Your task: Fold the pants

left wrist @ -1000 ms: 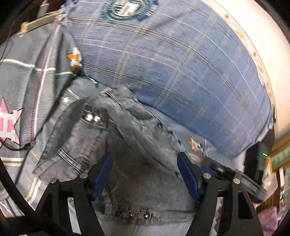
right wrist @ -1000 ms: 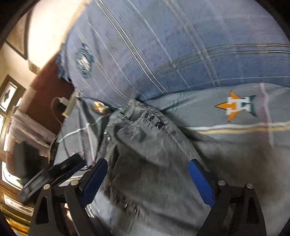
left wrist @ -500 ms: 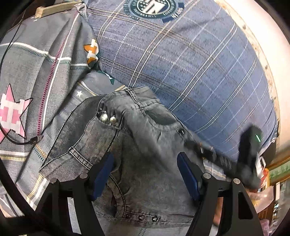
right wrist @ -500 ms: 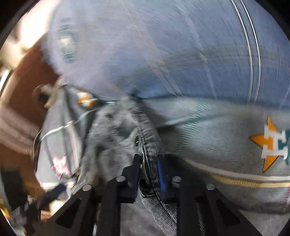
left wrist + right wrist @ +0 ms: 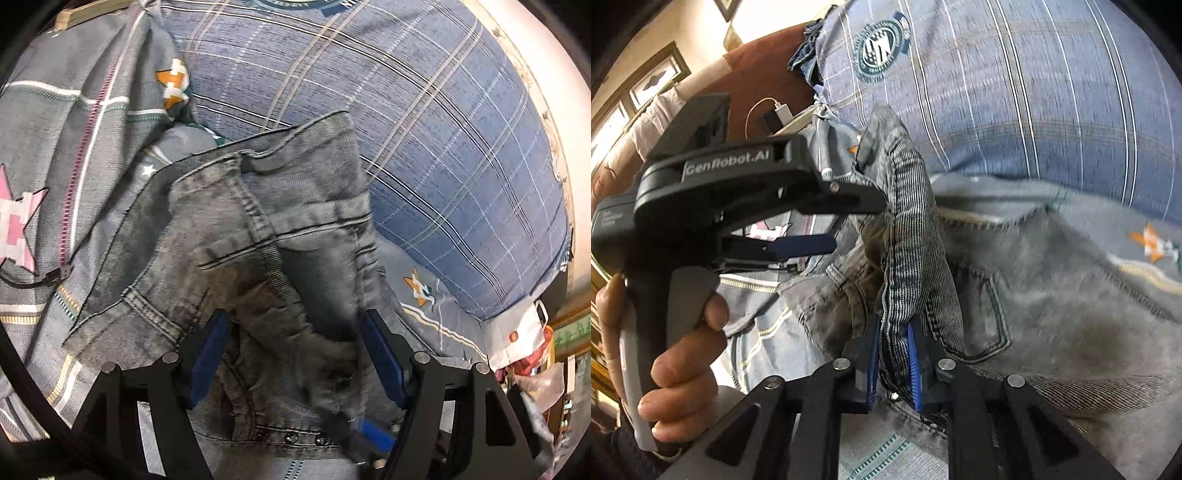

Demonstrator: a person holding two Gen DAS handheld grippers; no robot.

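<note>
The pants (image 5: 266, 236) lie on the bedsheet (image 5: 55, 129), before the pillow (image 5: 424, 129).

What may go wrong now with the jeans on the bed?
The right gripper pinches only a narrow edge of the jeans, so the cloth may slip out. The left gripper is open with denim bunched between its fingers, so the fold may come out crooked.

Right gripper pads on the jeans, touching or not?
Touching. The right wrist view shows the right gripper with both blue pads pressed against a striped fold of the jeans, no gap either side.
</note>
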